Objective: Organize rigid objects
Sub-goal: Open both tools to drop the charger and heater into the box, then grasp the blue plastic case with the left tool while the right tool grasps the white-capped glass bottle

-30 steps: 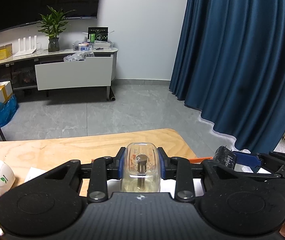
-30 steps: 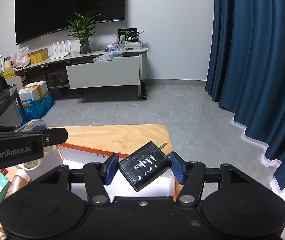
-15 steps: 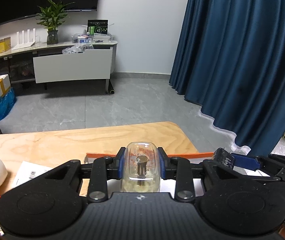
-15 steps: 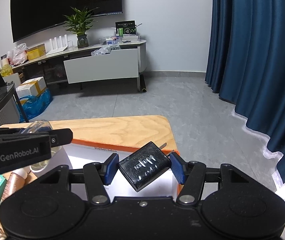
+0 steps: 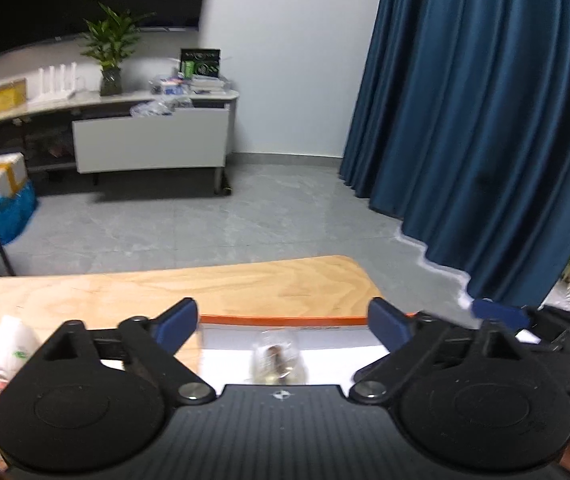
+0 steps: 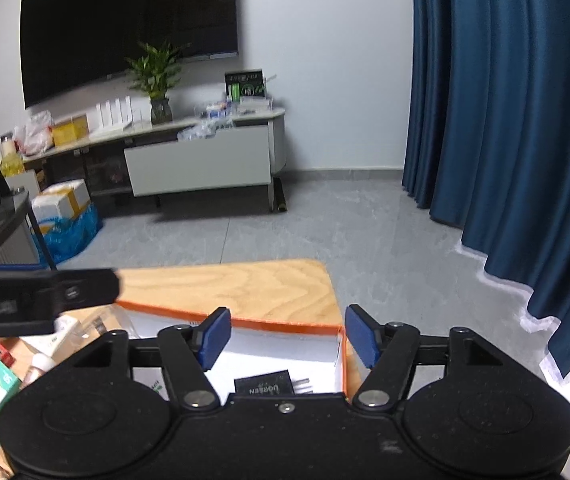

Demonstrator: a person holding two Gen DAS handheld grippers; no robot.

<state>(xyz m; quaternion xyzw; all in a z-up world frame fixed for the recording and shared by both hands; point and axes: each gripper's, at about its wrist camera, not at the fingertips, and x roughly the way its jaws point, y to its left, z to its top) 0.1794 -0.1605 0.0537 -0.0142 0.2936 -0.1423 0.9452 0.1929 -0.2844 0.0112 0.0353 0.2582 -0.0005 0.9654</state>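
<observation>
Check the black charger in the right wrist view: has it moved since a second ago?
Yes. The black charger has dropped from between the right hand-held gripper's pads, whose jaws have just been opening, into the orange-rimmed box below.

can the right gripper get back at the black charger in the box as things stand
Probably yes: the right gripper, jaws just opened and empty, hangs right above the black charger, which lies in the orange-edged box with nothing over it.
</observation>
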